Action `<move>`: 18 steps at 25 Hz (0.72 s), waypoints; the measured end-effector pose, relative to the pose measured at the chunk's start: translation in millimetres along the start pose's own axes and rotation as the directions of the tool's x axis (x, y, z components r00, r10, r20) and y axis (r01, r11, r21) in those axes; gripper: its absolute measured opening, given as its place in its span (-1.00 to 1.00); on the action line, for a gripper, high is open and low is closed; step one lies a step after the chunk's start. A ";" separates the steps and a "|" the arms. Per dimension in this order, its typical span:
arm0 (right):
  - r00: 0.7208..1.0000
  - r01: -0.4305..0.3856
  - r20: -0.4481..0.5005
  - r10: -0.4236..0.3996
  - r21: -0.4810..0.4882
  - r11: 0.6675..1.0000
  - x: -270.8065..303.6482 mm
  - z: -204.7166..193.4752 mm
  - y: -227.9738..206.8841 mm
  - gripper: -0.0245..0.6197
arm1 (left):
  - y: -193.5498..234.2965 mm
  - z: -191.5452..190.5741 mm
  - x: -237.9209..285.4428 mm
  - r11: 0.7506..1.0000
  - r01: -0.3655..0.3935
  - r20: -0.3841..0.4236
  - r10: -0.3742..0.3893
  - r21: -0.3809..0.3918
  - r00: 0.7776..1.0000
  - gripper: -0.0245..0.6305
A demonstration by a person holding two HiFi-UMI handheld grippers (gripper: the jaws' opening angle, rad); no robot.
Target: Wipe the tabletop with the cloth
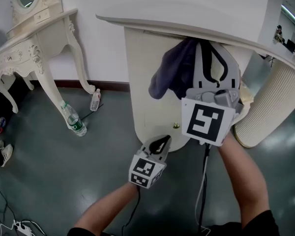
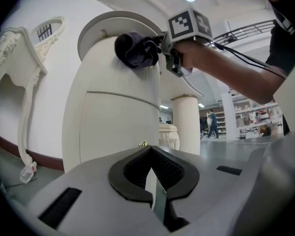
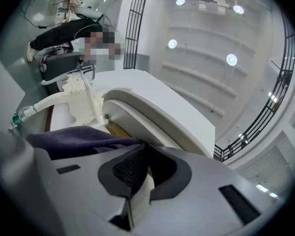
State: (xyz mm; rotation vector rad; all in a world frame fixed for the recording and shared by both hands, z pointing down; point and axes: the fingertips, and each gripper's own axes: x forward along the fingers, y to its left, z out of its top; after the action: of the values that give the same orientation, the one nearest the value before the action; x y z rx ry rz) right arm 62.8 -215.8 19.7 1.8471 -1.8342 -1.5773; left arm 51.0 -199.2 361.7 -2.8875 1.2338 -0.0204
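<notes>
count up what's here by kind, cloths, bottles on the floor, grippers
cloth: 1
bottles on the floor: 2
grippers: 2 (left gripper shut and empty, right gripper shut on the cloth)
total: 5

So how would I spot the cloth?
Find the cream cabinet in the middle, beneath its overhanging tabletop. Bunched near that top, pinched in the right tongs, is the cloth: dark purple and floppy against all that cream.
</notes>
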 end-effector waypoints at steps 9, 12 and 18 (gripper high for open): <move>0.999 0.014 -0.041 -0.018 -0.118 0.993 -23.9 -31.5 12.3 -0.85 | -16.0 -12.8 -2.1 0.997 0.037 -0.003 -0.038 -0.073 0.999 -0.90; 0.999 0.002 -0.050 -0.008 -0.118 0.993 -33.0 -40.7 28.8 -0.85 | -14.5 -19.6 -3.2 0.997 0.041 -0.019 -0.042 -0.070 0.999 -0.90; 0.998 -0.003 -0.066 -0.005 -0.115 0.993 -49.1 -55.2 49.3 -0.85 | -8.7 -29.5 -7.6 0.996 0.028 -0.037 -0.032 -0.085 0.999 -0.90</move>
State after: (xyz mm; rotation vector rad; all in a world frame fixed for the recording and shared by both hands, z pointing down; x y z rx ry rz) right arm 80.0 -221.9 106.6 1.8275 -1.6784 -1.5663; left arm 51.7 -187.5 391.2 -2.9917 1.2264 -0.0248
